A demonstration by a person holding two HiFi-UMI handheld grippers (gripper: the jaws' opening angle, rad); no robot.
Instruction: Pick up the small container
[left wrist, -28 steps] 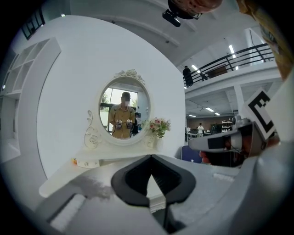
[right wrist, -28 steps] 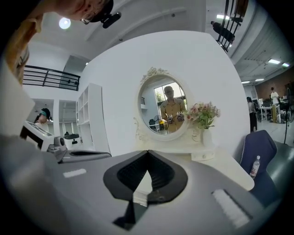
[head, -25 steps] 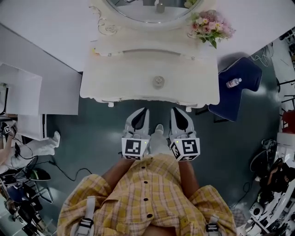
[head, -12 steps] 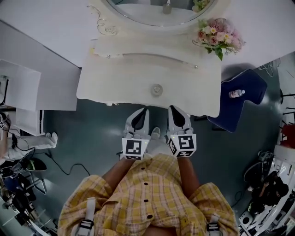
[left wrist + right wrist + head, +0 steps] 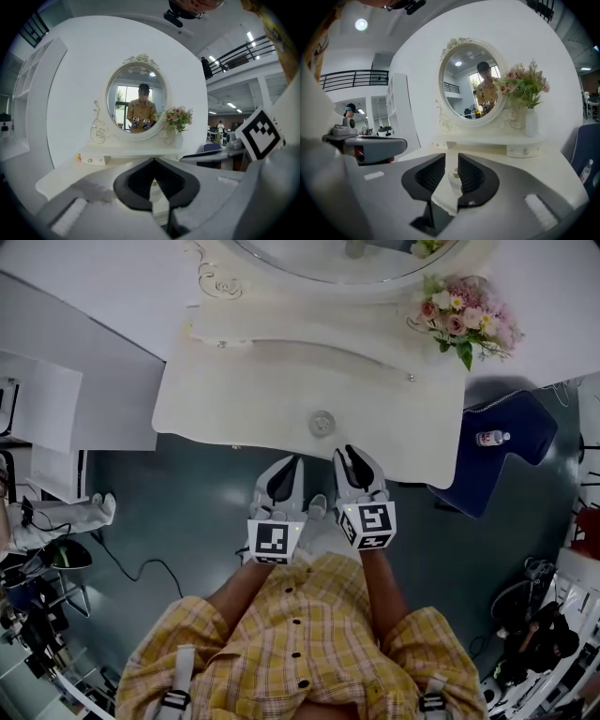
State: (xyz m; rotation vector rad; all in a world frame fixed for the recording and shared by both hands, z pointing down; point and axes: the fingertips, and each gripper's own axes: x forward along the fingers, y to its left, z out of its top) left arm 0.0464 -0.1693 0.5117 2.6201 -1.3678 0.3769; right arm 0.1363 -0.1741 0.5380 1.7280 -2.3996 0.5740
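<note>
The small container (image 5: 322, 423) stands upright on the white counter (image 5: 234, 399), a little in from the front edge and about midway along it, with nothing touching it. The right gripper (image 5: 349, 452) hangs just off that edge, pointing at it. In the right gripper view the container (image 5: 454, 178) shows through the narrow gap between the dark ribbed fingers (image 5: 431, 174), farther out than their tips. Those fingers are opening, only slightly parted, and hold nothing. The left gripper (image 5: 288, 461) sits just beside it on the left, a bit farther back from the counter. Its fingers (image 5: 136, 185) meet at the tips, closed and empty. At the counter's far right corner stands a bunch of pink flowers (image 5: 466, 320), and an oval mirror (image 5: 136, 101) rises behind.
</note>
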